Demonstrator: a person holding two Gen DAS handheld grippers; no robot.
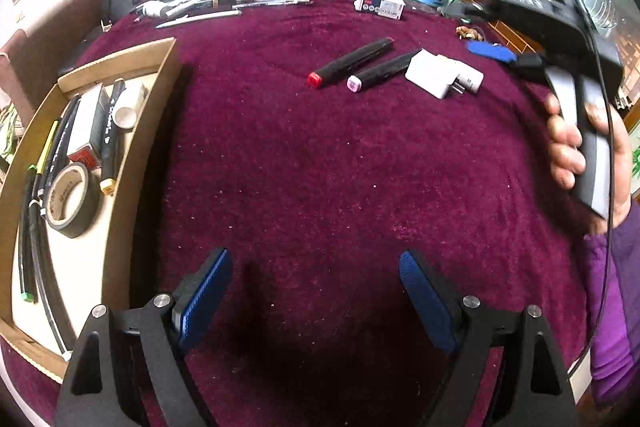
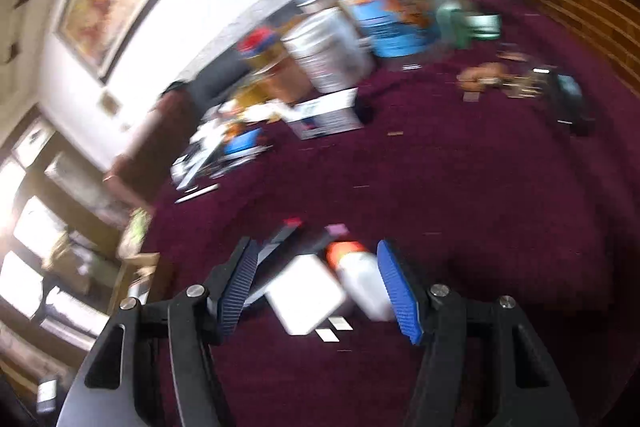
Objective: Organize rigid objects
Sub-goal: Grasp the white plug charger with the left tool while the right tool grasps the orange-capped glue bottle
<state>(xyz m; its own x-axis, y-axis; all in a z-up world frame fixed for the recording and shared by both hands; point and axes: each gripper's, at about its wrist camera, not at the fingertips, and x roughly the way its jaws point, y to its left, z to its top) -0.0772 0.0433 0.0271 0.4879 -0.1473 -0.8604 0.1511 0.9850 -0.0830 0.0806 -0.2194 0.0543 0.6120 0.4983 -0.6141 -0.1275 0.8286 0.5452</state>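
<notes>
Both grippers spread, holding nothing, over the maroon velvet tablecloth (image 1: 320, 167).
The left gripper (image 1: 316, 291) hovers; the right gripper (image 2: 316, 287) straddles a white plug adapter (image 2: 306, 293). Two black marker pens (image 1: 352, 63) lie parallel, caps toward 8 o'clock, beside the adapter, at 12 o'clock from the left gripper.

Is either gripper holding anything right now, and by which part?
Nothing is held. The left gripper is open over bare maroon cloth; the right gripper is open around the white plug adapters, not clamped.
</notes>
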